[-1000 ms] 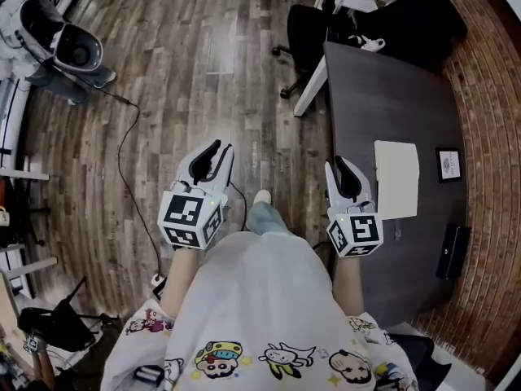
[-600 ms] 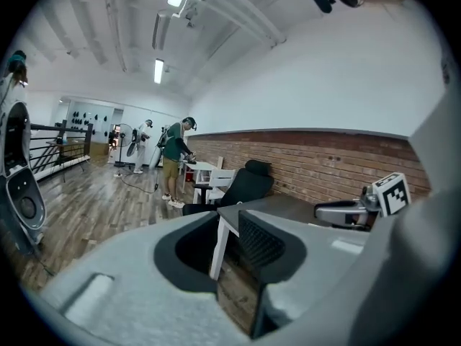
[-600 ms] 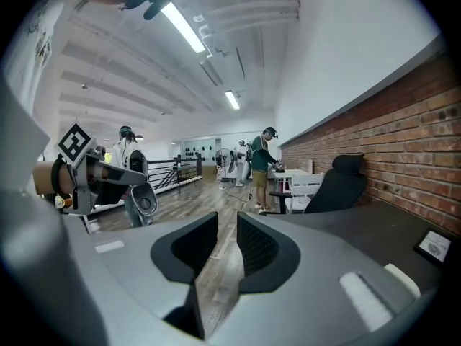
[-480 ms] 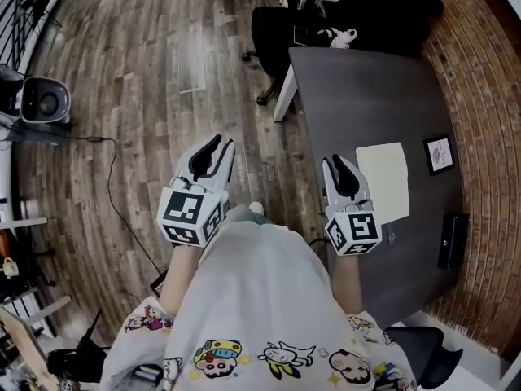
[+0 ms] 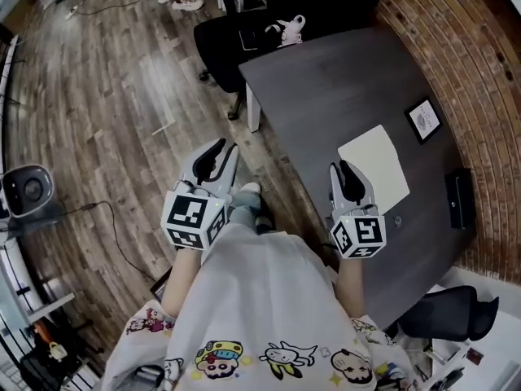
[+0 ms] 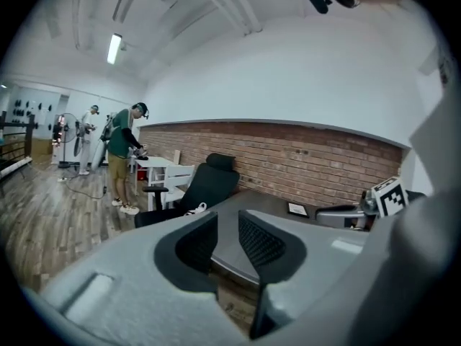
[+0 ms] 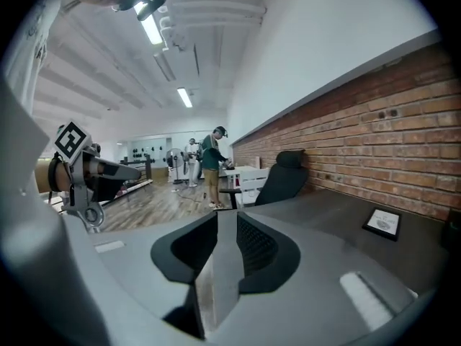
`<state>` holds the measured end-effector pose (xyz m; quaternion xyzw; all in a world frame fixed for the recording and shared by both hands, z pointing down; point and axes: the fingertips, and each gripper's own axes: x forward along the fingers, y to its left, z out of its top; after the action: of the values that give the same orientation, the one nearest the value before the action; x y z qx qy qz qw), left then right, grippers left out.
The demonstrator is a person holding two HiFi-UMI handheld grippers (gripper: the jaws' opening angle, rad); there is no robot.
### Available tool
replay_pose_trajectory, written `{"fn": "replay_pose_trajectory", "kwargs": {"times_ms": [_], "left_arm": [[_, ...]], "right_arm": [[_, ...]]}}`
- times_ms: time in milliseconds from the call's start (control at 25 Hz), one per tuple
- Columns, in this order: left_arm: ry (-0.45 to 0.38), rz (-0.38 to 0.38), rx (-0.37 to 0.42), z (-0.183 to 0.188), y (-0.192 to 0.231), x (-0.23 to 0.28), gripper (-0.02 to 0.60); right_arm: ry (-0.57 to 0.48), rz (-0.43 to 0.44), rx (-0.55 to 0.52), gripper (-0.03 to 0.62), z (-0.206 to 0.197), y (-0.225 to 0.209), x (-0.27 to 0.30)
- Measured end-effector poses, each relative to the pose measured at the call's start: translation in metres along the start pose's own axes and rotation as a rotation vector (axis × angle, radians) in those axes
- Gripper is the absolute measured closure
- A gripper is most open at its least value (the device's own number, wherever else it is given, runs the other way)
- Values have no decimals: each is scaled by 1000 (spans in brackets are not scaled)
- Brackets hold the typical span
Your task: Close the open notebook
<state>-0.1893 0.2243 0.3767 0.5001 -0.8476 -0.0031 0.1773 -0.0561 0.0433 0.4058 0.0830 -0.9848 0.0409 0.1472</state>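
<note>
We see notebook (image 5: 374, 168) on desk (image 5: 326, 88) just beside right gripper (image 5: 345, 173), left gripper (image 5: 216, 155) well off; both sets of fingers apart, empty

Even indoor light fills all three views. A ceiling tube lamp (image 7: 151, 27) glares white at upper left in the right gripper view; a strip light (image 6: 114, 47) glows at upper left in the left gripper view. Fisheye lenses bow the brick wall (image 6: 302, 157) and blacken the corners. The left claw (image 6: 227, 220), close to the lens, is soft. A pale sheen crosses the head view's wooden floor (image 5: 163, 72).
</note>
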Motion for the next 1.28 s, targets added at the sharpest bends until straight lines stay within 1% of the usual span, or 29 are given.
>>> {"fn": "replay_pose_trajectory", "kwargs": {"times_ms": [160, 280, 360, 520, 760, 840, 1000, 1160, 1280], "left_arm": [[29, -155, 59, 20, 2, 56, 499], [57, -309, 116, 32, -13, 97, 499], [78, -409, 150, 37, -29, 123, 499], [116, -577, 202, 36, -66, 163, 499], [190, -803, 268, 25, -136, 195, 499], [213, -854, 283, 20, -159, 200, 499], [245, -916, 304, 7, -197, 209, 499], [260, -950, 320, -1, -231, 215, 499], [257, -961, 324, -4, -259, 221, 499]], "right_arm": [[-16, -164, 48, 493, 5, -34, 12], [-24, -315, 91, 482, 5, -57, 3], [-29, -411, 120, 480, 4, -71, -8], [-34, -575, 161, 474, -4, -95, -35], [-26, -813, 251, 464, -23, -116, -96], [-24, -873, 279, 464, -29, -122, -116], [-18, -953, 329, 461, -47, -135, -149], [-14, -997, 366, 461, -63, -148, -176], [-13, -1008, 384, 461, -72, -159, -193]]}}
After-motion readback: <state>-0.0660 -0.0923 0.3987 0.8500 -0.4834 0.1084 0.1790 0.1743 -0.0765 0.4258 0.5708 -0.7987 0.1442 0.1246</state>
